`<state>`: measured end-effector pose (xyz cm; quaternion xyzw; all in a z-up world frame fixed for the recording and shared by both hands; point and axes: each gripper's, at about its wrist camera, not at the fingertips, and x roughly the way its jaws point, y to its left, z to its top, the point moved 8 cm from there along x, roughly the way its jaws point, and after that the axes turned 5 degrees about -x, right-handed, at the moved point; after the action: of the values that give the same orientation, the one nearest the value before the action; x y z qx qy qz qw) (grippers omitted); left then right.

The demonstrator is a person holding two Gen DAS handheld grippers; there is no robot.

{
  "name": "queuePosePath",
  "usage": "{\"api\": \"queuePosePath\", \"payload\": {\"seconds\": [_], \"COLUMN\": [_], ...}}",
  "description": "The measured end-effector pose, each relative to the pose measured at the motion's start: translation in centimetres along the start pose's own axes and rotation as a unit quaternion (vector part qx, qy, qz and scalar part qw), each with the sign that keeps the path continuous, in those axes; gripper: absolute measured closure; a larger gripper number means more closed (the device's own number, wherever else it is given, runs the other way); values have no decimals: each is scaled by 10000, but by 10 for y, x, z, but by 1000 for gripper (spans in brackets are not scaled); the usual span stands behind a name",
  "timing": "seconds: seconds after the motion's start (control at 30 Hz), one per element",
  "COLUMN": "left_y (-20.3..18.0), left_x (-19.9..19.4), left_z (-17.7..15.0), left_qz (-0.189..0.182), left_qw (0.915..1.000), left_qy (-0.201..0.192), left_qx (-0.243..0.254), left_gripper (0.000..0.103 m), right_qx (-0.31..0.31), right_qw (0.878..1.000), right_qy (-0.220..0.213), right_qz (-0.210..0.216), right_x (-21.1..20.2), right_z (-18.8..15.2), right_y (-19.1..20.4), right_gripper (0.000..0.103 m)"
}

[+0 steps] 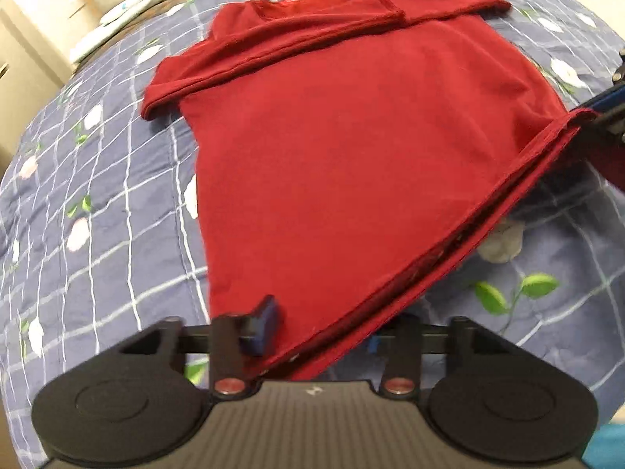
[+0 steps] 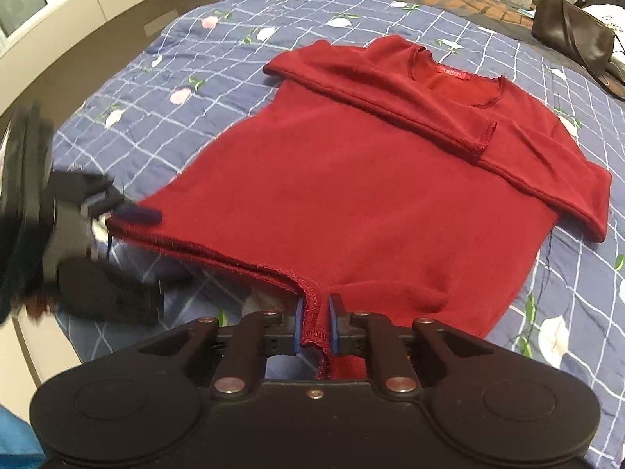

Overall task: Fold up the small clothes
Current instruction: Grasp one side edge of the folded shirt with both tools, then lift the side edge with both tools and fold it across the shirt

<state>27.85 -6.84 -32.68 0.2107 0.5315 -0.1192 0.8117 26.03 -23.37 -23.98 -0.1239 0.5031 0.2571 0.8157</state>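
Red shirt (image 2: pixel 351 195): right gripper (image 2: pixel 315 322) clamps its hem; left gripper (image 1: pixel 324 336) grip unclear (hem corner may slip, skewing fold).

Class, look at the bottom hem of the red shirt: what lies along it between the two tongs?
In the right wrist view, only the lifted hem of the red shirt runs from the left tongs to the right tongs, with checked bedspread below.
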Motion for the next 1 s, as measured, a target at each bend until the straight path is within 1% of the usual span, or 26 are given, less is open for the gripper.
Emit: {"api": "queuePosePath", "payload": {"seconds": [0.03, 0.07, 0.17, 0.23, 0.37, 0.47, 0.57, 0.6, 0.67, 0.73, 0.77, 0.8, 0.83, 0.87, 0.93, 1.0], "left_y": [1, 2, 2, 3, 7, 13, 23, 25, 29, 28, 28, 26, 24, 22, 18, 13], "left_x": [0, -1, -6, -9, -14, -16, -21, -23, -25, -30, -32, -35, -38, -43, -52, -64], "left_z": [-1, -1, -3, -2, 5, 9, 12, 12, 13, 13, 12, 11, 10, 10, 8, 5], "left_qz": [-46, -81, -225, -312, -312, -294, -345, -349, -316, -277, -261, -253, -244, -220, -192, -234], "left_qw": [9998, 9994, 9976, 9969, 9977, 9992, 9992, 9990, 9990, 9993, 9994, 9994, 9993, 9991, 9983, 9975], "left_qy": [-3, -33, -60, -103, -150, -132, -137, -145, -184, -211, -218, -235, -269, -335, -464, -553], "left_qx": [177, 339, 648, 709, 586, 223, -164, -225, -239, -157, -90, -20, 44, 142, 295, 375], "left_gripper": [70, 80, 93, 98, 99, 99, 99, 99, 99, 99, 100, 100, 100, 100, 100, 100], "right_qx": [-62, -111, -248, -541, -1465, -1918, -1962, -1934, -1879, -1873, -1870, -1846, -1825, -1838, -1911, -1983], "right_qw": [10000, 9999, 9996, 9981, 9860, 9754, 9715, 9706, 9691, 9672, 9672, 9689, 9706, 9707, 9695, 9677], "right_qy": [18, 33, 80, 89, 159, 332, 517, 570, 655, 689, 676, 660, 643, 627, 543, 560], "right_qz": [-21, -39, -92, -282, -784, -1038, -1224, -1311, -1458, -1571, -1581, -1512, -1431, -1416, -1438, -1452], "right_x": [0, -1, 0, 1, 10, 23, 33, 36, 41, 45, 45, 46, 45, 43, 35, 26], "right_z": [-2, -5, -11, -15, -29, -46, -61, -66, -74, -81, -83, -84, -86, -87, -88, -89], "right_y": [1, 1, 5, 10, 27, 35, 33, 30, 26, 23, 22, 22, 22, 23, 26, 30], "right_gripper": [89, 90, 90, 90, 86, 81, 77, 75, 64, 63, 68, 77, 100, 99, 99, 99]}}
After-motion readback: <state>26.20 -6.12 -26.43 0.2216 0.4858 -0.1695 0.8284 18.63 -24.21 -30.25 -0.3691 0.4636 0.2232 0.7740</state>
